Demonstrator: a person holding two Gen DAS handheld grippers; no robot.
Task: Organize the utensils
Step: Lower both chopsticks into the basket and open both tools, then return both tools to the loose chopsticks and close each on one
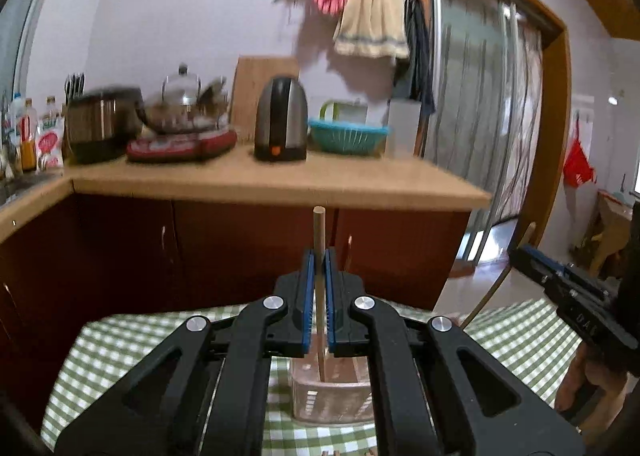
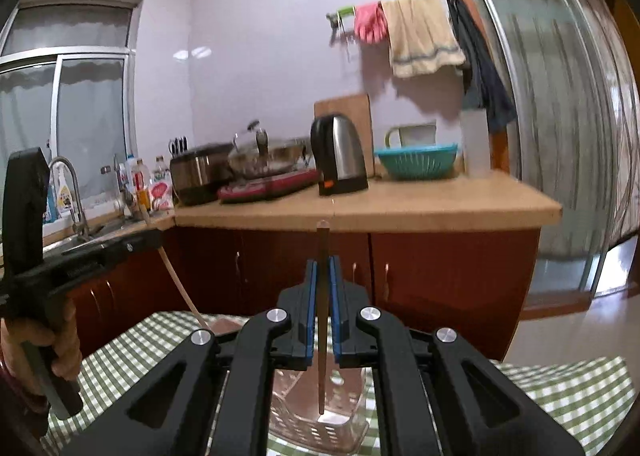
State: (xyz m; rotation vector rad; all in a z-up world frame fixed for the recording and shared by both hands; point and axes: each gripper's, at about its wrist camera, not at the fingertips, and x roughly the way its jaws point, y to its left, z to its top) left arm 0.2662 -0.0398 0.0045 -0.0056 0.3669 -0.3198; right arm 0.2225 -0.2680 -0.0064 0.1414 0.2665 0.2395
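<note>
While over one holder (image 1: 332, 396), two grippers each clench one chopstick: left gripper (image 1: 319, 268), right gripper (image 2: 323, 276).

A pale wooden chopstick (image 1: 319, 240) stands nearly upright, its round top end above the pads and its lower end reaching down into a clear plastic utensil basket (image 1: 332, 396) with slotted walls. A darker brown chopstick (image 2: 322, 296) also stands close to upright — its top end pokes up past the pads and its lower tip hangs inside the same basket (image 2: 320, 424). The basket sits on a green-and-white checked cloth; its inside looks divided into compartments, though which one each stick enters cannot be told.
</note>
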